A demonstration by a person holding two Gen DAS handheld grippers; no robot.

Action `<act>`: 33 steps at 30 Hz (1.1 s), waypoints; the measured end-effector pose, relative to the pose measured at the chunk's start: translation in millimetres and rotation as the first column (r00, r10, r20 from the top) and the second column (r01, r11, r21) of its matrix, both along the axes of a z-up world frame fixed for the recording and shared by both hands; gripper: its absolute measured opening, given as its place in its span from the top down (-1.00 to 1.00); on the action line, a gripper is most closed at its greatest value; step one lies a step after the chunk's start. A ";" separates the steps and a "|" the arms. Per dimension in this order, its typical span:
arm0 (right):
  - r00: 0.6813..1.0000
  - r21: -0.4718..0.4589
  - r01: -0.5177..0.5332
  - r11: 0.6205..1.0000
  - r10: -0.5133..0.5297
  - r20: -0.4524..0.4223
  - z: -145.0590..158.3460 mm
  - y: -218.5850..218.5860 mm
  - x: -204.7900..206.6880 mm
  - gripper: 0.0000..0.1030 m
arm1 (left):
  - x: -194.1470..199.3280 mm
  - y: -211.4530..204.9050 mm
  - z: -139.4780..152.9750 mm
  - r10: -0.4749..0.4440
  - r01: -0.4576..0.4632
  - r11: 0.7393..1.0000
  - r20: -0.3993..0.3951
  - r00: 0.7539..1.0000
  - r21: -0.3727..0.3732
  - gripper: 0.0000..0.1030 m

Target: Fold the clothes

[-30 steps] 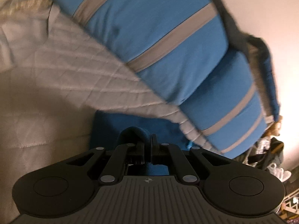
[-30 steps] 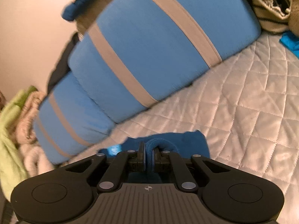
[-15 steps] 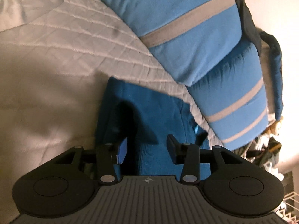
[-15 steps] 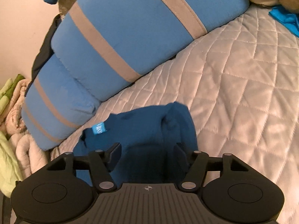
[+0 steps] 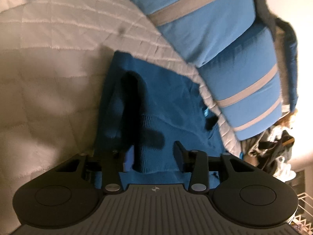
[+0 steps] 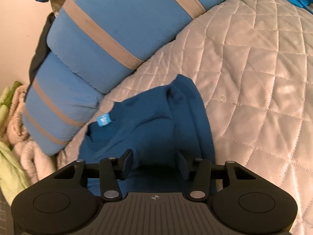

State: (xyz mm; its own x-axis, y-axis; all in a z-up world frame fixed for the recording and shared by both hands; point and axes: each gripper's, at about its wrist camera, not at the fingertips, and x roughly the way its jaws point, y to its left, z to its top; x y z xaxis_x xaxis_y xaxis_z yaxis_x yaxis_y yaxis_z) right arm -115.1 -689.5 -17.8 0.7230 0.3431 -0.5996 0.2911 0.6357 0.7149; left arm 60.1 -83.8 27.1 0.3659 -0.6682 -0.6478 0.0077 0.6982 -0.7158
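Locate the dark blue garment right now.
The dark blue garment lies on the quilted bedspread beside the striped blue pillows, just ahead of both open grippers: left gripper, right gripper.

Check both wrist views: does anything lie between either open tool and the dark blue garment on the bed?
Nothing visible does. The left tool and right tool both hang open directly over the dark blue garment; the striped cushions sit beyond it.

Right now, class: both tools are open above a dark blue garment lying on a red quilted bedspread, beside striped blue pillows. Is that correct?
Not quite. The quilted bedspread is pale beige, not red, as the right wrist view shows. The rest holds: both the left tool and the right tool are open above the dark blue garment, beside striped blue pillows.
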 end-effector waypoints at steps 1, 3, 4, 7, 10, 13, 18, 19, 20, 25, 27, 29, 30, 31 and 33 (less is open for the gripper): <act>1.000 -0.003 0.000 1.000 0.000 -0.007 -1.8 1.5 2.6 0.23 | 1.3 -1.6 0.2 -0.001 0.001 1.000 -0.002 1.000 0.005 0.79; 1.000 0.011 -0.009 1.000 0.009 -0.012 -3.7 2.4 7.5 0.69 | 2.6 -1.6 4.6 -0.011 0.012 1.000 0.026 1.000 -0.018 0.89; 1.000 0.020 -0.016 1.000 0.016 -0.003 -2.0 1.7 9.6 0.71 | 3.5 -0.4 8.1 -0.011 0.012 0.999 0.045 0.999 -0.033 0.90; 0.999 0.041 -0.031 0.999 0.030 0.039 7.3 -2.5 16.6 0.74 | 16.3 3.1 19.3 0.024 -0.018 0.997 0.094 0.995 -0.069 0.90; 0.997 0.076 -0.015 0.997 0.009 0.082 18.2 -11.0 32.7 0.76 | 30.7 6.2 30.4 0.064 -0.050 0.993 0.139 0.988 -0.104 0.90; 0.993 0.108 0.023 0.994 -0.035 0.117 25.6 -19.8 57.6 0.77 | 51.4 6.4 37.4 0.129 -0.106 0.985 0.169 0.977 -0.137 0.90; 0.962 0.113 0.155 0.981 -0.176 0.207 27.6 -28.2 94.9 0.29 | 61.1 1.1 36.5 0.206 -0.188 0.977 0.200 0.958 -0.103 0.18; 0.957 0.091 0.174 0.981 -0.190 0.218 28.2 -26.7 98.7 0.06 | 57.1 -0.2 37.6 0.203 -0.192 0.979 0.215 0.955 -0.074 -0.14; 0.955 0.058 0.184 0.981 -0.192 0.228 29.6 -23.9 101.8 -0.31 | 53.1 -1.5 38.7 0.201 -0.196 0.980 0.231 0.952 -0.044 -0.24; 0.962 -0.174 0.171 0.970 -0.126 0.243 41.9 1.9 95.0 -0.95 | 33.0 -8.2 44.0 0.179 -0.219 0.971 0.306 0.935 0.100 -0.43; 0.969 -0.255 0.154 0.955 -0.095 0.227 44.7 11.9 89.1 -1.00 | 25.0 -10.8 46.1 0.167 -0.230 0.960 0.334 0.928 0.157 -0.43; 0.977 -0.345 0.143 0.928 -0.078 0.196 46.7 21.8 83.4 -1.00 | 16.9 -13.5 48.3 0.154 -0.242 0.947 0.362 0.919 0.213 -0.43; 0.981 -0.388 0.136 0.911 -0.070 0.180 47.7 26.8 80.6 -1.00 | 12.9 -14.8 49.3 0.146 -0.248 0.938 0.375 0.915 0.240 -0.43; 0.984 -0.430 0.131 0.893 -0.065 0.165 48.6 30.5 77.2 -1.00 | 8.9 -16.1 50.4 0.138 -0.255 0.929 0.388 0.911 0.267 -0.43; 0.988 -0.483 0.126 0.867 -0.066 0.138 46.3 35.4 69.9 -1.00 | -1.9 -19.1 51.8 0.119 -0.266 0.909 0.412 0.903 0.321 -0.43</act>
State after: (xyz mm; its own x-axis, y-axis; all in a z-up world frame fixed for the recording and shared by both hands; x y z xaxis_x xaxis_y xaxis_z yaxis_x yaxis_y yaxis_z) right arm -45.2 -654.1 28.5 0.8104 -0.0469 -0.5840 0.3045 0.8853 0.3514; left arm 58.2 -102.9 78.9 0.7262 -0.3055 -0.6158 0.0623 0.9214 -0.3835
